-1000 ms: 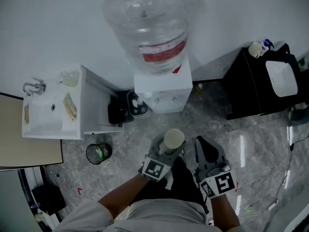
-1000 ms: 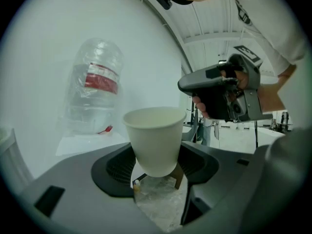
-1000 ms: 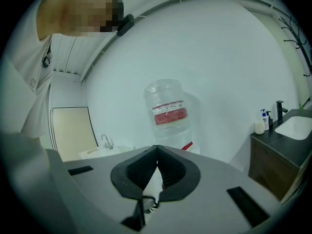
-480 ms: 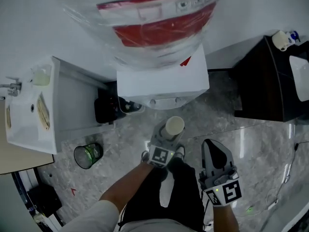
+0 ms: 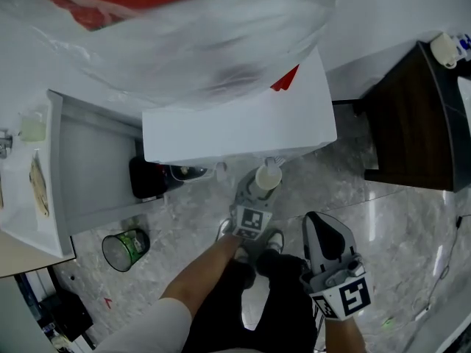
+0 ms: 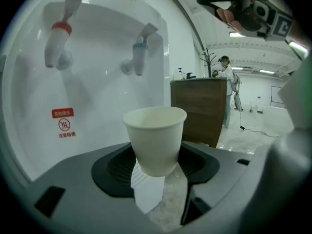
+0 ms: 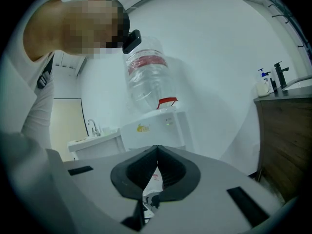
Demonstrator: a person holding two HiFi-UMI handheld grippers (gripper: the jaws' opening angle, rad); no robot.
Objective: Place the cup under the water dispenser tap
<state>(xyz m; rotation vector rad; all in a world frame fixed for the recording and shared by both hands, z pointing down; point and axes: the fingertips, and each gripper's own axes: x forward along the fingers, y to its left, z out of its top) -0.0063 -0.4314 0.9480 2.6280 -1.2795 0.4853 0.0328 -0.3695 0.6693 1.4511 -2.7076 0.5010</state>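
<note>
The left tool [image 5: 259,191] is clamped on a white paper cup [image 5: 268,175], its dark pads pressing the cup's lower wall from both sides, and the cup stands upright. In the left gripper view the paper cup [image 6: 155,139] shows only bare white inner wall below its rim; its bottom is hidden. It is held in front of the water dispenser [image 5: 243,127], lower than the blue tap [image 6: 138,57] and a little to that tap's right, with the red tap [image 6: 57,38] farther left. How near the cup is to the taps in depth I cannot tell. From the head view the cup sits right at the dispenser's front edge. A large clear bottle [image 5: 184,28] with a red label sits on top; whether it holds water cannot be told. The right tool [image 5: 324,225] hangs beside the person's leg with its jaws together on nothing. A black bin [image 5: 125,248] on the floor holds something green.
</note>
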